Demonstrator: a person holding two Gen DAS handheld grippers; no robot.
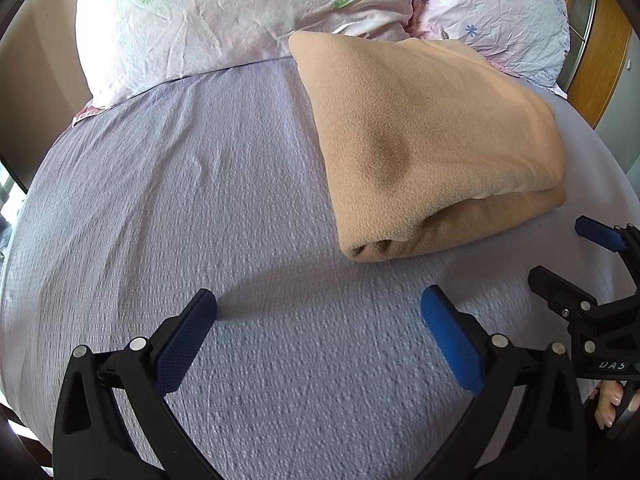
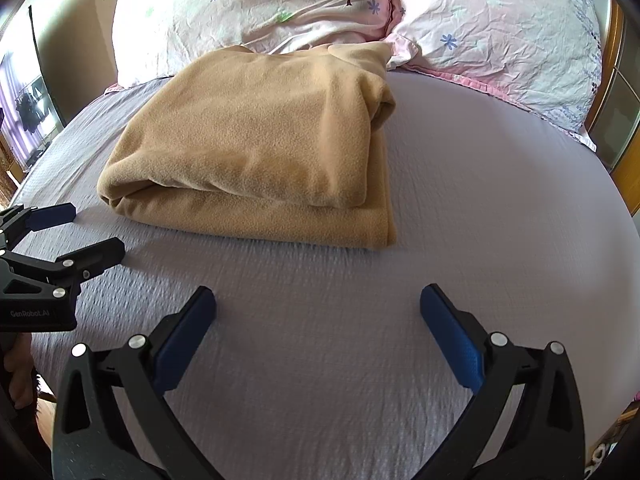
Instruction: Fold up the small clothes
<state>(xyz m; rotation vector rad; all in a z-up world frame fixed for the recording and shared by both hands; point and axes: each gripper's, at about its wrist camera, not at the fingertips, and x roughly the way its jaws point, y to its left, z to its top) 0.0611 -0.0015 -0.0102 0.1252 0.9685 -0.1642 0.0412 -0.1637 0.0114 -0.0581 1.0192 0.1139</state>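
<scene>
A tan fleece cloth (image 1: 420, 140) lies folded in several layers on the lilac bed sheet (image 1: 200, 200), its far end against the pillows. It also shows in the right wrist view (image 2: 256, 148). My left gripper (image 1: 318, 304) is open and empty, held over the sheet a short way in front of the cloth's near left corner. My right gripper (image 2: 318, 302) is open and empty, over the sheet in front of the cloth's near right edge. Each gripper shows at the edge of the other's view, the right one (image 1: 560, 256) and the left one (image 2: 96, 232), both open.
Two pink flowered pillows (image 2: 248, 4) (image 2: 500, 32) lie along the head of the bed behind the cloth. A wooden headboard or frame (image 1: 608, 52) stands at the far right. The bed's left edge drops off toward a wall (image 1: 36, 80).
</scene>
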